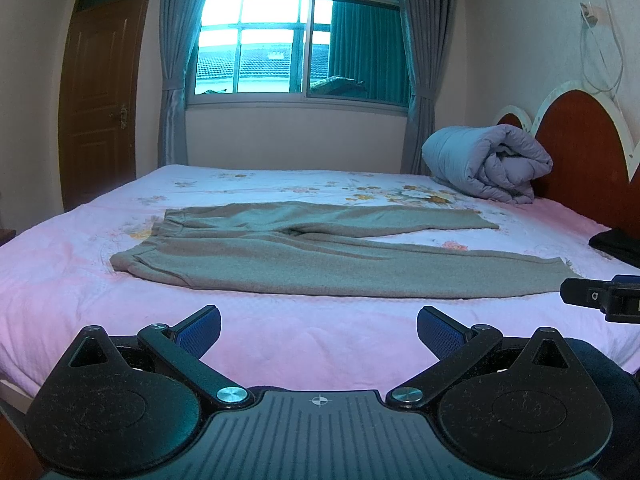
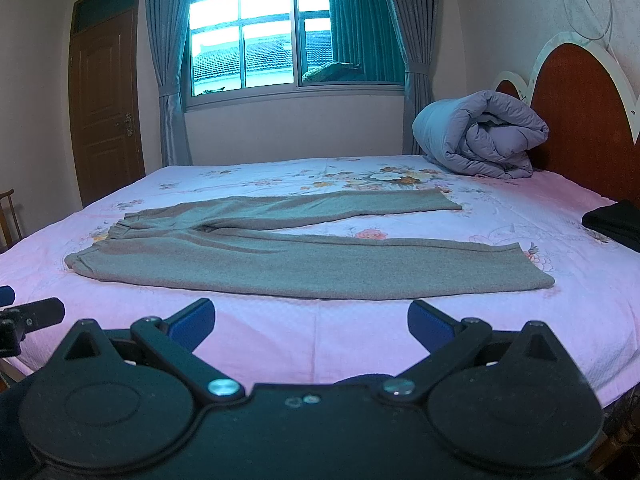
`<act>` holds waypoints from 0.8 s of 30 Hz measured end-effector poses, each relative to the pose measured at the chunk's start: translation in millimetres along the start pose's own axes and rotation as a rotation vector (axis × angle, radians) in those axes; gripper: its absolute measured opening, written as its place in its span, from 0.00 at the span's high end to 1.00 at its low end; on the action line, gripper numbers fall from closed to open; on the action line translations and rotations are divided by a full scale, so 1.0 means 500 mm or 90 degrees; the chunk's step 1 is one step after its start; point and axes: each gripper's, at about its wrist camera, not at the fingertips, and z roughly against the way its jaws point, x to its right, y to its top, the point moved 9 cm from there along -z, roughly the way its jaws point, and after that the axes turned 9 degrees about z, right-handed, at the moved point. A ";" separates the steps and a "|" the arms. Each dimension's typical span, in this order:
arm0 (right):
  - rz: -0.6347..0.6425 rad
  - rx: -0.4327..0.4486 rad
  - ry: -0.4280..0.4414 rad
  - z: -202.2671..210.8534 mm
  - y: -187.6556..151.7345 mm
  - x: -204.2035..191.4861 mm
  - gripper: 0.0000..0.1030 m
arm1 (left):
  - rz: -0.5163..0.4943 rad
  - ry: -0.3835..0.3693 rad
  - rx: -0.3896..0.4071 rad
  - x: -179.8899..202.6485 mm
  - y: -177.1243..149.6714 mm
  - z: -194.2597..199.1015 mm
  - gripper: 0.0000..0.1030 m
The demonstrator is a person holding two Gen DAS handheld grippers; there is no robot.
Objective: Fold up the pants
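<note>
While the grey sweatpants [image 2: 280, 248] lie flat on the floral bedsheet [image 2: 320, 340], I hold my left gripper [image 1: 319, 330] and right gripper [image 2: 311, 322] spread, empty.

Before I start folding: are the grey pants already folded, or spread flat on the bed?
Spread flat. The pants lie unfolded on the bed, both legs stretched apart toward the headboard side.

Left hand-held gripper [image 1: 319, 330] jaws wide apart; right hand-held gripper [image 2: 311, 322] likewise, seemingly level, side by side.
</note>
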 end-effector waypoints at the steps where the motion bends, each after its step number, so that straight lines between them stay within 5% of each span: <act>1: 0.000 0.000 0.000 0.000 0.000 0.000 0.06 | 0.000 0.000 0.000 0.000 0.000 0.000 0.00; 24: 0.001 -0.001 0.000 0.001 0.005 0.000 0.06 | -0.002 0.001 0.001 0.000 0.000 -0.001 0.00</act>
